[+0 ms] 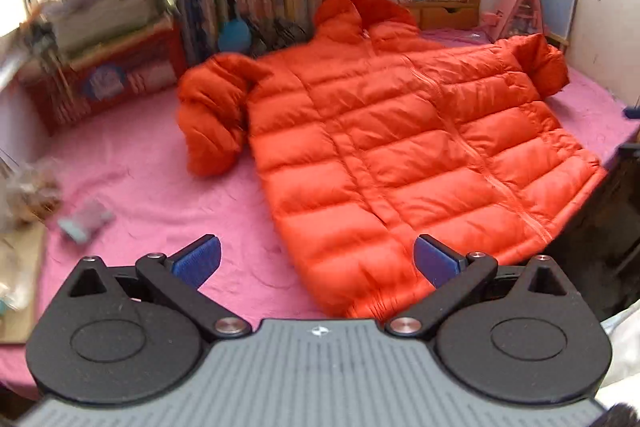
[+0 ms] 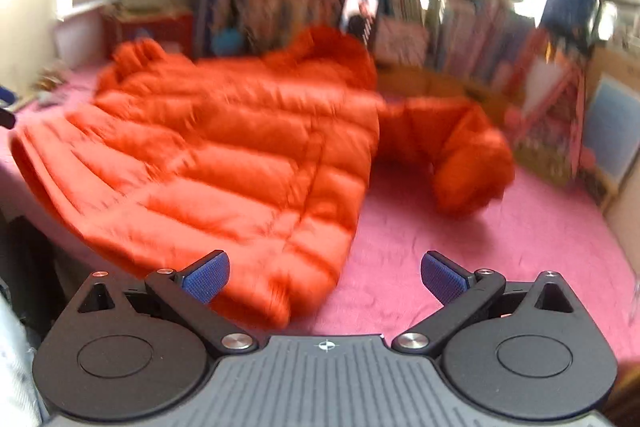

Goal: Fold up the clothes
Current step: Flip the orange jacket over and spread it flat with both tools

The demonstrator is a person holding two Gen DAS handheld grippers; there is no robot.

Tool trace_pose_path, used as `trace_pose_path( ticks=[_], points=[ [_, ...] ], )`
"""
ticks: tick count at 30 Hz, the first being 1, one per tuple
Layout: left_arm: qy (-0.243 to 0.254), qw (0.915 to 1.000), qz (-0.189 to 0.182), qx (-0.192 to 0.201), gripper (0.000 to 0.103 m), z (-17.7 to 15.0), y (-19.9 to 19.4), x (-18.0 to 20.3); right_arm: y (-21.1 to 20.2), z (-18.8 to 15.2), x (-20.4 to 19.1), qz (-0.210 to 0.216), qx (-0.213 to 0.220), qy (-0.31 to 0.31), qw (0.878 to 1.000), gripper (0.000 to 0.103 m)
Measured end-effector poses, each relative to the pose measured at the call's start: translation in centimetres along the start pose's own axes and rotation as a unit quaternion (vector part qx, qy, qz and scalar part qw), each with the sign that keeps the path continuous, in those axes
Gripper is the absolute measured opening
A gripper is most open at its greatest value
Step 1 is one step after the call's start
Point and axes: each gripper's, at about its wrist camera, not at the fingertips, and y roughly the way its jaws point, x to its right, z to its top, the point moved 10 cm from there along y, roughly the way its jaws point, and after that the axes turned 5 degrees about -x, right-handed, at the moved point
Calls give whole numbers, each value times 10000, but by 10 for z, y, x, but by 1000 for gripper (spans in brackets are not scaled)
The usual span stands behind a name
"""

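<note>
Left gripper (image 1: 316, 261) spread wide, empty, orange puffer jacket (image 1: 392, 155) hem just ahead on pink sheet (image 1: 152, 187); right gripper (image 2: 325, 277) likewise spread, jacket ahead-left.

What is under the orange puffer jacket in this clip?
The orange puffer jacket lies spread on a pink cloth that shows all around it. Whatever is beneath the jacket itself is covered and cannot be seen.
</note>
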Motion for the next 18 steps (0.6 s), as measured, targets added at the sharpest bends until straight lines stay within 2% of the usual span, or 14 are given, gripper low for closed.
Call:
trace_pose_path(
  ticks=[2, 5, 9, 12, 14, 16, 18],
  points=[
    [-138, 9997, -31, 185, 103, 13, 0, -6, -9, 5, 7, 107, 276, 190, 9994, 103],
    [-514, 9970, -224, 526, 103, 45, 12, -8, 4, 26, 12, 414, 619, 960, 9926, 103],
    [-825, 9936, -122, 758, 103, 79, 52, 21, 49, 59, -24, 667, 878, 1232, 9862, 101],
    [-1025, 9924, 190, 655, 103, 82, 88, 44, 81, 75, -66, 735, 976, 1072, 9867, 98],
    [-1113, 9902, 570, 618, 103, 77, 107, 51, 100, 80, -92, 607, 1059, 826, 9891, 97],
    [-1041, 9882, 977, 554, 103, 67, 121, 55, 115, 78, -110, 528, 1081, 718, 9901, 97],
    [-826, 9869, 1325, 398, 103, 56, 135, 57, 129, 68, -125, 583, 906, 718, 9916, 97]
  ],
)
